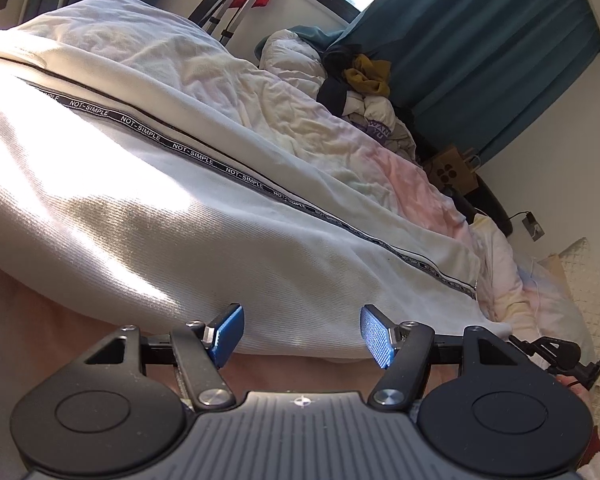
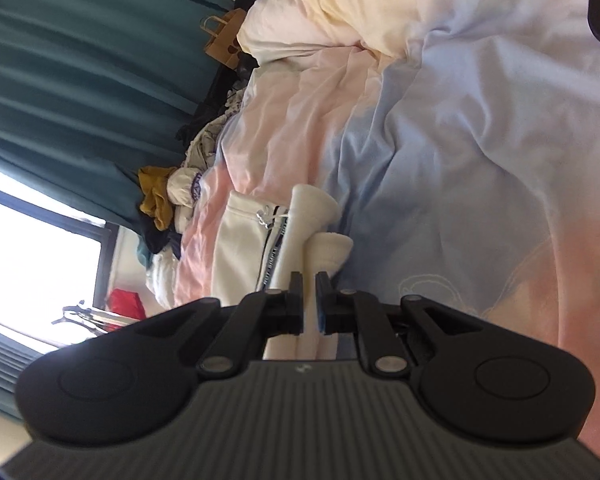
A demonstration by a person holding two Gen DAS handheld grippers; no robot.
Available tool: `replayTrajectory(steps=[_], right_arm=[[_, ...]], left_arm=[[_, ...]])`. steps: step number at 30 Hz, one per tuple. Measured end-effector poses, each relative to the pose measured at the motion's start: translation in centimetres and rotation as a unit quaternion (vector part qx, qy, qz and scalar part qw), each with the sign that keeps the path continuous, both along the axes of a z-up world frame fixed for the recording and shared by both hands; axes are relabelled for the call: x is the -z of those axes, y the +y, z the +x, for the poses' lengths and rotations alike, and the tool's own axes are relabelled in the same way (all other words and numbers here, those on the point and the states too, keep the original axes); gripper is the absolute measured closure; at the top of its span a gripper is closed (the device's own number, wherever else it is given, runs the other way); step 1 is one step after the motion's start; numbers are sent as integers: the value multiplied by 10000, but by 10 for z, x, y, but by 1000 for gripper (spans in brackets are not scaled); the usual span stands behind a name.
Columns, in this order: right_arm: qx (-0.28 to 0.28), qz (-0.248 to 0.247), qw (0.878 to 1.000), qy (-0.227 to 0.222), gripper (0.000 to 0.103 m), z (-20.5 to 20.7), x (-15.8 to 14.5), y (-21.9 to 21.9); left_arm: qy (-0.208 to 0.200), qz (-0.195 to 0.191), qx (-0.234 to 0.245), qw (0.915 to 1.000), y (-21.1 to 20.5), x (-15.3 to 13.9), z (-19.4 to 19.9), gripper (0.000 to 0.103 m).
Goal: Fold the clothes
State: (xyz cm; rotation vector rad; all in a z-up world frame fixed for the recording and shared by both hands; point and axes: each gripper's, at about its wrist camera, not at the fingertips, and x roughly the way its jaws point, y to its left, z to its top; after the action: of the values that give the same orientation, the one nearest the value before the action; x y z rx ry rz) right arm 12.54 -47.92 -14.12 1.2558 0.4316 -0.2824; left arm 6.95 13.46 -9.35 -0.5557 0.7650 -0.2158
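Blue-padded fingers of the left gripper (image 1: 302, 336) stand wide apart at the bottom of the left wrist view, empty, just short of the near edge of the white track trousers (image 1: 204, 216). That garment lies spread across the pastel duvet (image 1: 384, 160), its black "NOT-SIMPLE" tape (image 1: 188, 152) running diagonally toward lower right. In the right wrist view the right gripper (image 2: 309, 300) is pinched narrow on a fold of the white cloth at centre frame. I judge a fold is under way: one end is held up while the other lies flat. Next, the free claw likely needs a matching edge.
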Motion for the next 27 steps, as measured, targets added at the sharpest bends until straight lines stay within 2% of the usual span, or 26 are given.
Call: replayTrajectory(steps=[2, 4, 7, 10, 14, 18, 21, 23, 24, 25, 27], right_arm=[[52, 211, 9998, 49, 79, -1, 5, -4], [-97, 326, 9991, 267, 51, 4, 12, -1], [-310, 440, 9965, 643, 40, 12, 21, 4], [-485, 489, 9948, 757, 33, 17, 26, 9], [-652, 479, 9957, 447, 33, 30, 33, 16], [-768, -62, 9963, 376, 33, 53, 39, 20], [-722, -486, 9956, 353, 40, 60, 35, 17], [-671, -541, 9958, 313, 48, 64, 35, 13], [-640, -607, 9956, 310, 63, 64, 34, 11], [-632, -704, 9950, 308, 83, 63, 32, 10], [-630, -808, 9944, 244, 86, 61, 29, 9]], left_arm=[[1, 36, -72, 10000, 1, -1, -2, 36], [-12, 76, -147, 9999, 4, -2, -3, 36], [-45, 205, -277, 9994, 6, -5, -3, 36], [-16, 424, -413, 9982, 7, -6, -3, 35], [-24, 668, -469, 9967, 4, -7, -3, 35], [-212, 925, -509, 9942, 0, -14, -7, 35], [-319, 1021, -530, 9928, 0, -20, -9, 35], [-390, 1084, -544, 9918, 0, -23, -11, 35], [-425, 1116, -552, 9913, 0, -25, -12, 35], [-418, 1192, -557, 9904, 0, -26, -10, 35], [-415, 1389, -591, 9877, 2, -25, -4, 35]])
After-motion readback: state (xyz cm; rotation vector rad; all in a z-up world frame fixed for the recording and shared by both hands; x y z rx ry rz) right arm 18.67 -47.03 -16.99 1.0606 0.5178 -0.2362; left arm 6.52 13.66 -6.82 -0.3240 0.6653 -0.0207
